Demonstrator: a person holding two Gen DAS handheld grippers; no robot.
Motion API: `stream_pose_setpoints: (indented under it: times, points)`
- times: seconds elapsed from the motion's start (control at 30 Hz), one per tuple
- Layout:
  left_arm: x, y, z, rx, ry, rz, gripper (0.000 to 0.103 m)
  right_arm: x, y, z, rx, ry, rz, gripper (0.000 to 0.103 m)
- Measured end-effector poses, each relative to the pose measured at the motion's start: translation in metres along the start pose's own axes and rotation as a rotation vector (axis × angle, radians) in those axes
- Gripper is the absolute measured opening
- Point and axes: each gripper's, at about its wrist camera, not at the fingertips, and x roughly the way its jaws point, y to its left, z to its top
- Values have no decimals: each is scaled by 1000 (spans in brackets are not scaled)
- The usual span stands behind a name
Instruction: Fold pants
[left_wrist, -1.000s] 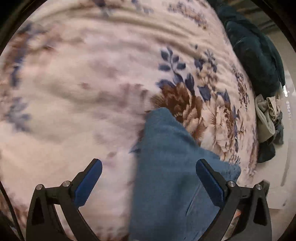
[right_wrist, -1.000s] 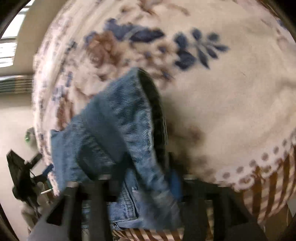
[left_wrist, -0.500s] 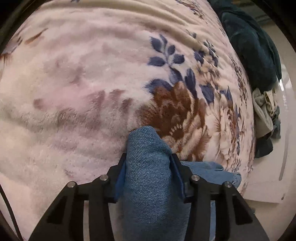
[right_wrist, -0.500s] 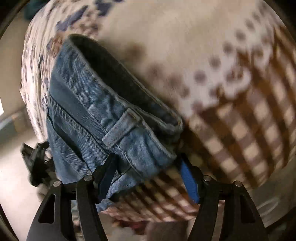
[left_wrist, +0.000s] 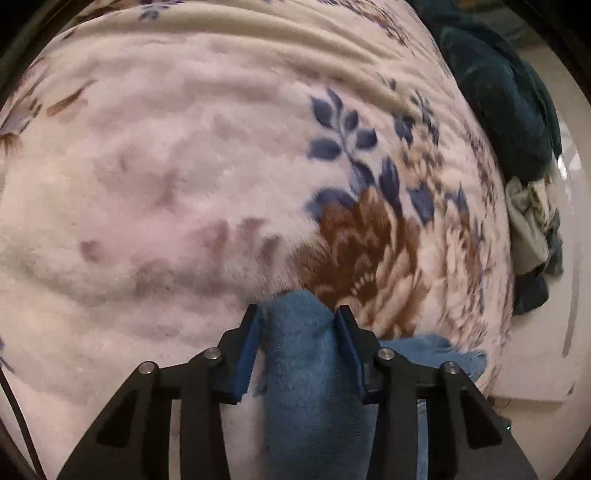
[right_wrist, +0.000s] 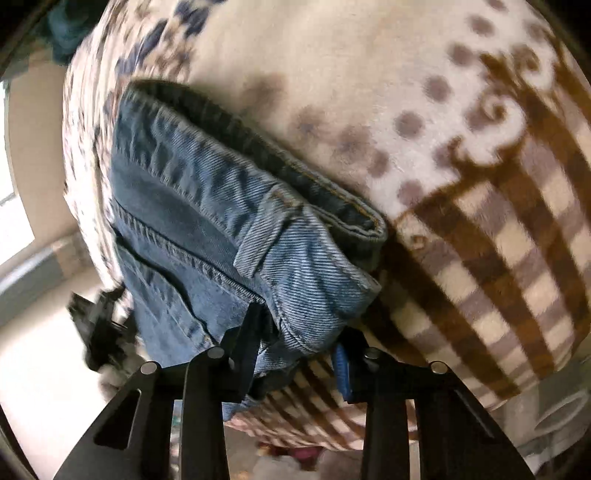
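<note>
Left tongs (left_wrist: 297, 325) and right tongs (right_wrist: 295, 341) each clamp blue denim pants (right_wrist: 207, 229) on the cream floral fleece blanket (left_wrist: 184, 166).

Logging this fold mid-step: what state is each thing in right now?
Left gripper: jaws shut on a bunched denim fold.
Right gripper: jaws shut on the waistband corner.
Jeans: partly folded, lying on the blanket.
Blanket: spread out, lightly wrinkled.
Clothes pile: crumpled beside the blanket.
</note>
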Motion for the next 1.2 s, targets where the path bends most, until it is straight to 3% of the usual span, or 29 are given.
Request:
stream_pose_setpoints:
  times: [0.03,0.07,0.1,0.17,0.3,0.33,0.37,0.4,0.47,0.57,0.63,0.7,0.8,0.87,1.0,1.07,1.2]
  points:
    - [-6,1,1,-14,-6,-14,38,1,13,-2,-30,7,-20,43]
    - [-13,1,0,-25,-9,-29,38,4,23,-4,-44,18,-20,52]
    - [-20,1,-2,-33,-14,-50,38,3,26,-8,-51,35,5,64]
    - [-35,1,-12,-45,-18,-78,45,3,32,-15,-38,48,67,74]
    - [-57,-3,-51,-46,-18,-111,54,24,34,-34,-8,118,166,74]
    - [-58,-3,-63,-47,-5,-114,54,33,35,-37,-14,128,155,73]
    - [-55,-4,-77,-49,25,-118,54,45,44,-40,-40,137,118,64]
    - [-51,-5,-90,-46,54,-111,54,54,49,-45,-88,142,36,64]
    - [-38,-5,-115,-35,114,-69,54,61,52,-47,-109,154,-31,64]
    - [-28,-1,-135,-54,153,-58,69,55,67,-42,-136,174,-53,67]
    - [-28,2,-140,-67,142,-73,73,46,88,-38,-182,164,-84,68]
    - [-30,0,-137,-45,122,-45,90,27,103,-37,-245,121,-128,76]
    - [-33,-6,-129,3,59,-34,102,8,108,-34,-256,67,-151,80]
    - [-27,-5,-124,-11,46,-80,102,2,91,-32,-189,60,-103,80]
    - [5,6,-114,-117,124,-151,102,42,42,-37,27,125,182,80]
    - [14,8,-112,-153,140,-195,102,66,34,-39,70,121,282,80]
    - [24,8,-108,-147,174,-201,102,101,45,-40,66,44,453,85]
